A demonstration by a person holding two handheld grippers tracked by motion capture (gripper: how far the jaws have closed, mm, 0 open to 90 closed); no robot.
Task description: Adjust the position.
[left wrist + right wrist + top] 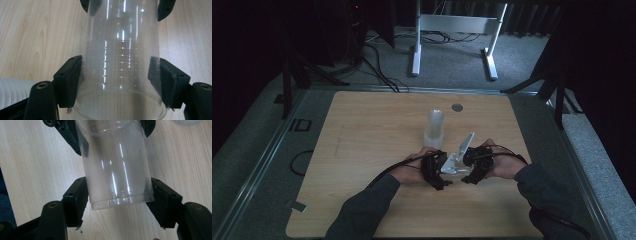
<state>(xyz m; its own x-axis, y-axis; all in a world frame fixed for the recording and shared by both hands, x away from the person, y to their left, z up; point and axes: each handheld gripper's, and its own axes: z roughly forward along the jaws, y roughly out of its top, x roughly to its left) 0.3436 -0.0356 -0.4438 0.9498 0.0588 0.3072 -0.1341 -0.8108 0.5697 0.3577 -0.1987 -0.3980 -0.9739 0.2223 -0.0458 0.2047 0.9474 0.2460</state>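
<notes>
Clear plastic cup lies level above the table, held between the two grippers near the front middle. In the left gripper view its open mouth faces the camera, and faint rings along the wall suggest more than one cup nested together; I cannot tell for sure. In the right gripper view its closed base faces the camera.

Left gripper: both pads press on the wall near the mouth, so it is gripping the cup. Right gripper: jaws flank the base end and look to touch the wall on both sides. I read this as a grip, though a light one.

Step in hand, as I judge it: pulling one cup off a nested pair, each gripper taking one end. The next move calls for a firm hold on both sides and a straight pull apart along the cup's axis, without squeezing so hard that the thin wall buckles and jams.

Pose, high view: both forearms come in from the bottom edge and converge. The left hand and right hand face each other, grippers pointing inward and roughly level, close together.

A stack of similar cups stands upright just behind the hands.
</notes>
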